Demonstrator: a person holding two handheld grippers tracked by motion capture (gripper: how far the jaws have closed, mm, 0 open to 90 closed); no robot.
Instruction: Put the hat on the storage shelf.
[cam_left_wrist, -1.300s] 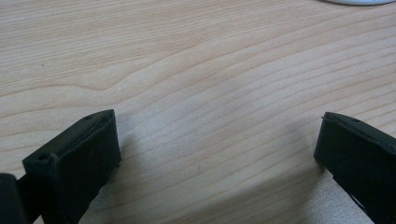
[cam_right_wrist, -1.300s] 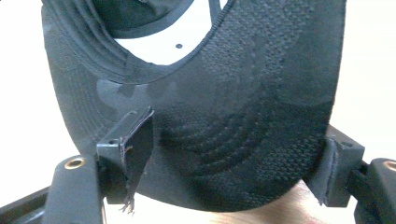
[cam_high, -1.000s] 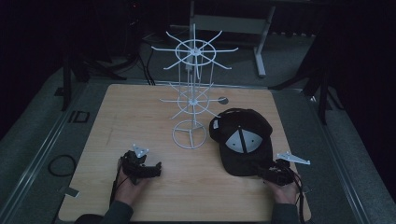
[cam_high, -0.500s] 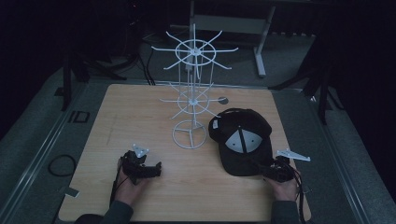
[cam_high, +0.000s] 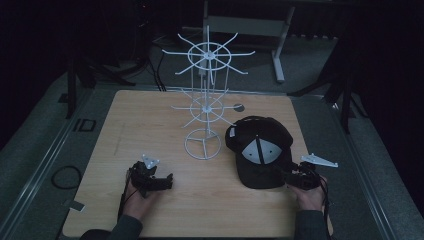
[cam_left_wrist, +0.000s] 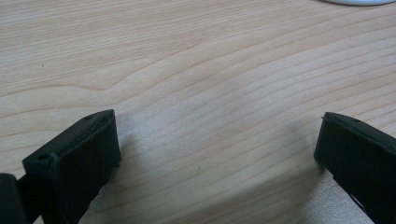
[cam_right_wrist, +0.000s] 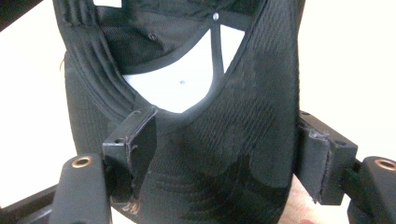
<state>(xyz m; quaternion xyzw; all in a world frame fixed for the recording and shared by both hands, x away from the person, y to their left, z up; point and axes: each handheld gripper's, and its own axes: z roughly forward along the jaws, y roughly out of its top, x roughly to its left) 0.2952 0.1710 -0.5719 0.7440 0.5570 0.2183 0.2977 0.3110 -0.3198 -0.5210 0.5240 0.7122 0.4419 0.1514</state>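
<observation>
A black cap (cam_high: 257, 150) with a white front panel lies on the wooden table (cam_high: 150, 115), right of centre, its brim pointing toward the near edge. My right gripper (cam_high: 291, 176) is low at the brim's right side. In the right gripper view the brim (cam_right_wrist: 224, 168) lies between the jaws of the right gripper (cam_right_wrist: 226, 135), which stand wide apart; its left pad overlaps the brim and its right pad sits at the brim's edge. My left gripper (cam_high: 167, 181) rests on the table at the near left. Its jaws are open over bare wood (cam_left_wrist: 217, 126).
A white wire rack (cam_high: 205, 100) with two tiers of radiating hooks stands mid-table on a ring base (cam_high: 202, 145), just left of the cap. A small dark disc (cam_high: 239, 107) lies behind the cap. Dark floor, cables and stands surround the table.
My right gripper has crept a little up and left, further onto the cap's brim. The left gripper and the cap have stayed where they were.
</observation>
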